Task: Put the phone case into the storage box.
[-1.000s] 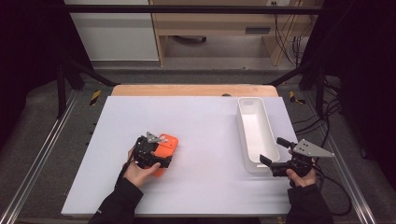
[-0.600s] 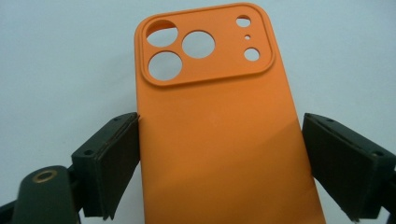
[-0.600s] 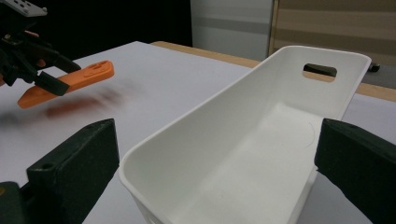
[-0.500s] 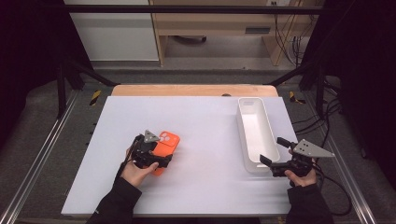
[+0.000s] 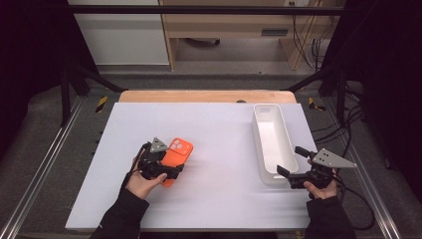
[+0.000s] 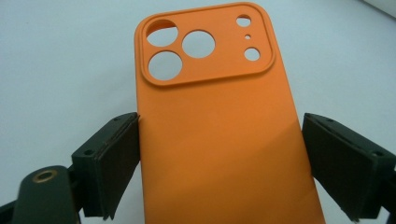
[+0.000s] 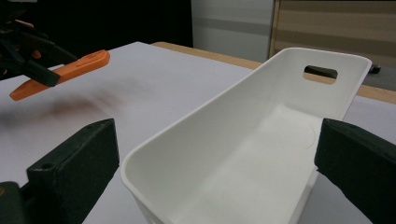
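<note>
We've got the orange phone case (image 5: 177,158) pinched by its long edges in the left hand-held gripper (image 5: 166,171), lower left of the high view, nose tilted up off the white surface (image 5: 214,129). In the left gripper view both pads press the case (image 6: 219,121) sides, camera cutouts pointing away — prob. so it carries flat w/o slipping. Right hand-held gripper (image 5: 293,167) sits spread at the near end of the white bin (image 5: 262,137), lower right, jaws straddling its rim (image 7: 196,126) w/o touching; looks like it's steadying/waiting for a drop-in. Vs. a sec ago: case nudged slightly right and up-frame; right side unchanged.
</note>
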Motion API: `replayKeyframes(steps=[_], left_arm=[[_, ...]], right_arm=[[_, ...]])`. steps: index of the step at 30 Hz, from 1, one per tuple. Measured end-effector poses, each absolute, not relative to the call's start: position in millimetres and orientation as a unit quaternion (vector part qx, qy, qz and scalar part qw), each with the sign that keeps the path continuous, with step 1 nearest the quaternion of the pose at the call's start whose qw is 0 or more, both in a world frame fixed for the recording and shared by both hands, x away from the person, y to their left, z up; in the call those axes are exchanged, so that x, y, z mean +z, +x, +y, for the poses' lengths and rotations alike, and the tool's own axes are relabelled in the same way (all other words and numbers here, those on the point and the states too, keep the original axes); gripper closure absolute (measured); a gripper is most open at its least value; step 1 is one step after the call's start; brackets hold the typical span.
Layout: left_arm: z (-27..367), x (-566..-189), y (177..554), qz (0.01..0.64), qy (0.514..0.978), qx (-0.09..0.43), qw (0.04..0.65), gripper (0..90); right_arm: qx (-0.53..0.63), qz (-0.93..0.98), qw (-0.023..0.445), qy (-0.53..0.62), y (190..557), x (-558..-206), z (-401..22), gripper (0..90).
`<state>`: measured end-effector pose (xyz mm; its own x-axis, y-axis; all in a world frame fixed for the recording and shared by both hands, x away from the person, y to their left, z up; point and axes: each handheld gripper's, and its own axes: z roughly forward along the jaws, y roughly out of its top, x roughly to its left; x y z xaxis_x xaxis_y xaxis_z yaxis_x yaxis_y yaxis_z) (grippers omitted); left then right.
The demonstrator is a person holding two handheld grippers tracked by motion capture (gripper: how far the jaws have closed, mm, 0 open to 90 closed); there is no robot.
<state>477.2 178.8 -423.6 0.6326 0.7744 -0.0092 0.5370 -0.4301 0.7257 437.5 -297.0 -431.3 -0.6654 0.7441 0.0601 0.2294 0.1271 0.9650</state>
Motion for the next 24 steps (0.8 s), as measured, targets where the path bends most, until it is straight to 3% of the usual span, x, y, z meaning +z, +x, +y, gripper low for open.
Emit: replayKeyframes(steps=[24], left_arm=[[170.9,-410.0,465.3,0.336,0.845,0.165,0.382,12.7]], right_arm=[[0.566,0.721,0.227,0.329,437.0,-429.3,-294.4,0.5]])
